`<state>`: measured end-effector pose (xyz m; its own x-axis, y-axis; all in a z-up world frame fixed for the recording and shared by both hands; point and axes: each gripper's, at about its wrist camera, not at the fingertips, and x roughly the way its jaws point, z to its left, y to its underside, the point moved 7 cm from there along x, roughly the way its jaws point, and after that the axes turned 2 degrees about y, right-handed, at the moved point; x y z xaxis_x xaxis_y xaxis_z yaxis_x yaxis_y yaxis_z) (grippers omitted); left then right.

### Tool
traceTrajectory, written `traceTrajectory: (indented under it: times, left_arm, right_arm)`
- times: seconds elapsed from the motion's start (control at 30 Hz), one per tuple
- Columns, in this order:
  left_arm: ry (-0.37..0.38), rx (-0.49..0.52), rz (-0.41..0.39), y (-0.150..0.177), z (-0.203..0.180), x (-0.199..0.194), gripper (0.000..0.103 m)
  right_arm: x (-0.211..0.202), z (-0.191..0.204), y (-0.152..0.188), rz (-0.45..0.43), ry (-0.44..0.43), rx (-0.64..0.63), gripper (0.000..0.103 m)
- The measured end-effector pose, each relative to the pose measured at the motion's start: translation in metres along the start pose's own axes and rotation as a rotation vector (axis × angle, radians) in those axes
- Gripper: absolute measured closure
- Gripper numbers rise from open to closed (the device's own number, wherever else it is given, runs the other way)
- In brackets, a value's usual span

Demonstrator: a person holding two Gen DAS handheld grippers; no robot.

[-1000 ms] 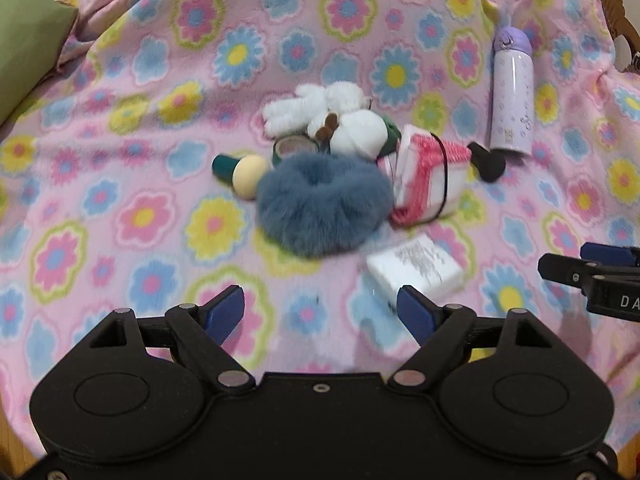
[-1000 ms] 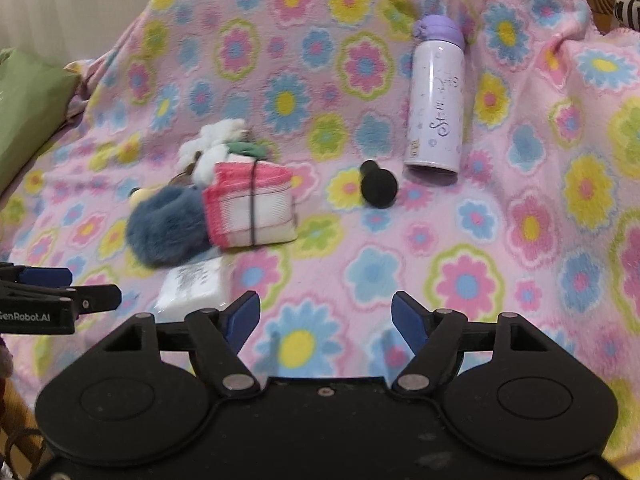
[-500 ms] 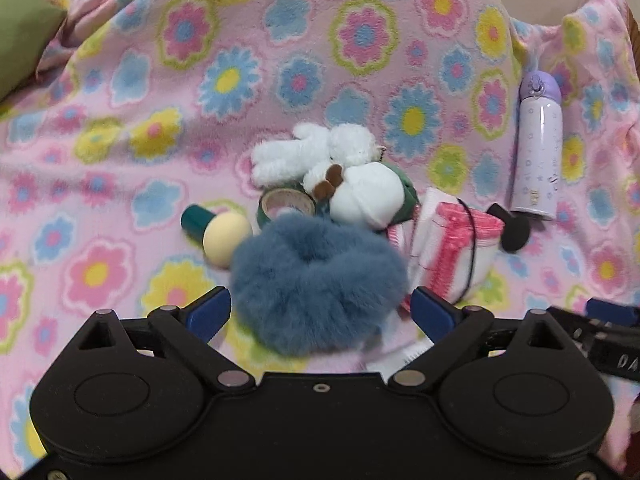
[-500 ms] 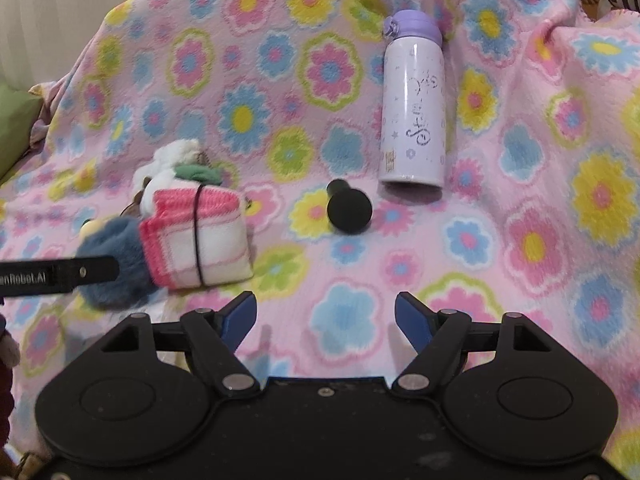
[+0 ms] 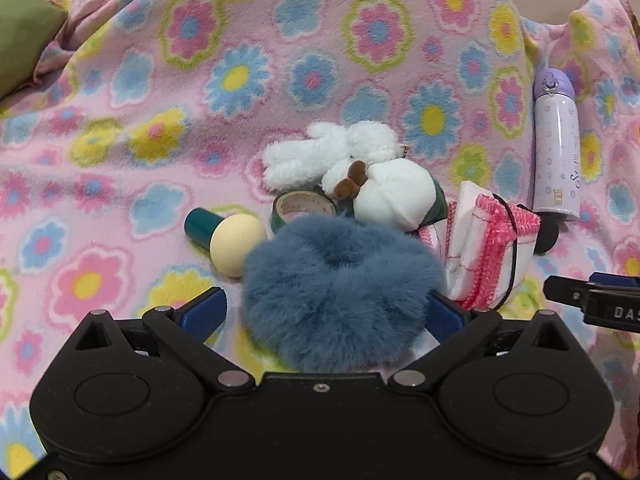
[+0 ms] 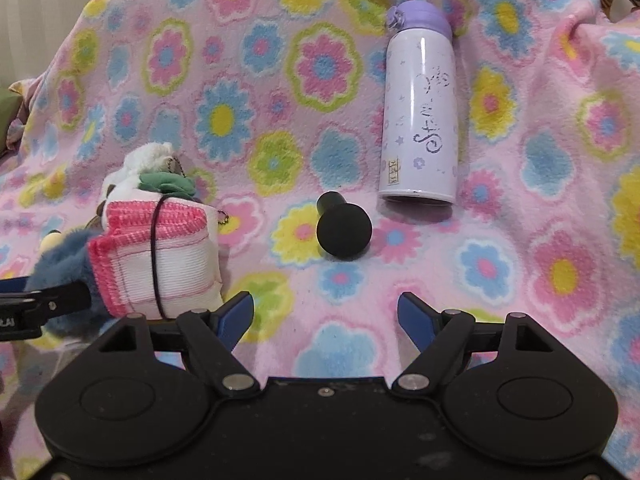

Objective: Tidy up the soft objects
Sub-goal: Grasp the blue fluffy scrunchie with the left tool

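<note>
left gripper (image 5: 326,312) fingers spread around blue scrunchie (image 5: 344,292) — not closed.

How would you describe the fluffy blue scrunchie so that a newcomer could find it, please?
On the pink flowered fleece blanket, find the central cluster of small items. Nearest the left gripper lies the fluffy blue-grey fur scrunchie, the only dark, shaggy ring there.

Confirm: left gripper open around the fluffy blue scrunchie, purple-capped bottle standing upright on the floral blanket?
Not quite. The purple-capped bottle lies on its side, as the right wrist view shows. The left gripper is open around the fluffy blue scrunchie on the floral blanket.
</note>
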<state>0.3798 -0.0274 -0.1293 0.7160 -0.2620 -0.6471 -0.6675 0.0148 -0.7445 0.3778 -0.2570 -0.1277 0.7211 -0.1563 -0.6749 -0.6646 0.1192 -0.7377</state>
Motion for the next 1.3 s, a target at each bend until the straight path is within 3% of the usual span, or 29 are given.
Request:
traceTrajectory:
  times: [0.27, 0.73, 0.97, 1.13, 1.3]
  left_arm:
    - [0.018, 0.023, 0.018, 0.002, -0.001, 0.01, 0.003]
    - [0.01, 0.08, 0.023, -0.011, -0.005, 0.022, 0.003]
    - [-0.012, 0.13, 0.009, -0.016, -0.01, 0.029, 0.004]
    - [0.021, 0.171, 0.008, -0.013, -0.008, 0.017, 0.024]
    - [0.034, 0.183, 0.002, -0.012, 0.001, 0.001, 0.031]
  right_arm:
    - [0.02, -0.001, -0.004, 0.006, 0.029, -0.004, 0.021]
    - [0.034, 0.006, -0.002, 0.019, 0.012, -0.034, 0.0]
    - [0.034, 0.006, -0.001, 0.018, 0.004, -0.025, 0.0]
    - [0.034, 0.006, -0.002, 0.017, 0.003, -0.022, 0.0]
    - [0.034, 0.007, -0.002, 0.017, 0.004, -0.02, 0.0]
